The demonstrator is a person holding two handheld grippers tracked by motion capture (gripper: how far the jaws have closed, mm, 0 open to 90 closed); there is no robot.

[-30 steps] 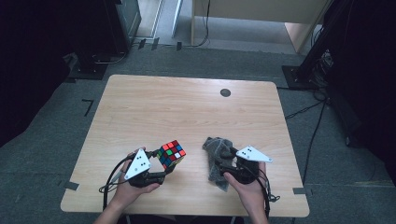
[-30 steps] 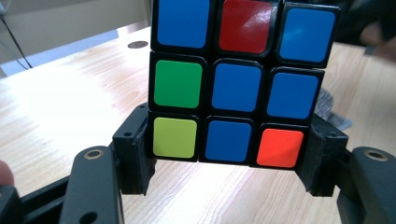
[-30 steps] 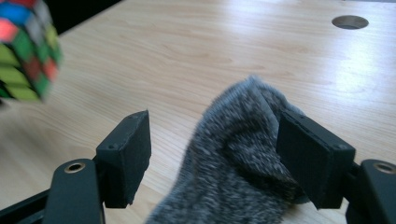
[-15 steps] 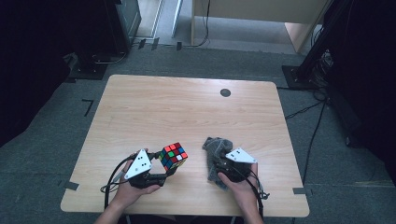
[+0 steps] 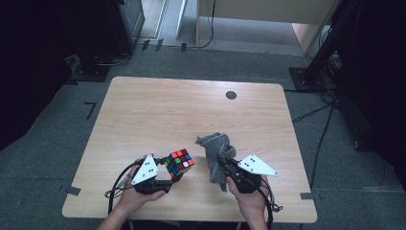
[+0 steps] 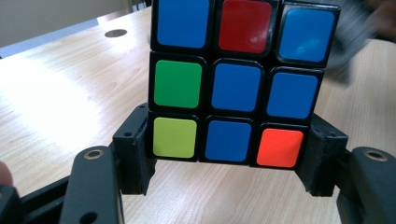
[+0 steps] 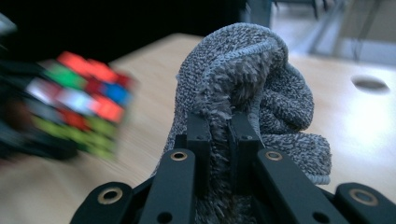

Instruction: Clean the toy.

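Your left gripper is clamped on the cube, one jaw on each side of its lowest row. In the left gripper view the cube shows one face to the camera: blue, red, blue on top, then green, blue, blue, then light green, blue and orange-red at the bottom. Both pads press on the bottom row and the cube is above the wood, not resting on it. From above, it is tilted, with red, green and blue squares on its upper face. It is near the front edge of the tabletop, a little left of the middle.

Your right gripper has just been closing its jaws, and now they pinch a fold of the cloth. In the right gripper view the two jaws stand very close together with the grey cloth squeezed between them; the rest of it bulges above and to the right of the jaws in a loose bunch. The blurred cube is at the left in that view, just beside the cloth but apart from it.

Seen from above, the cloth is crumpled and stands just right of the cube, also near the front edge. Your left hand and right hand come in over the front edge. A dark round hole is near the far edge, right of the middle.
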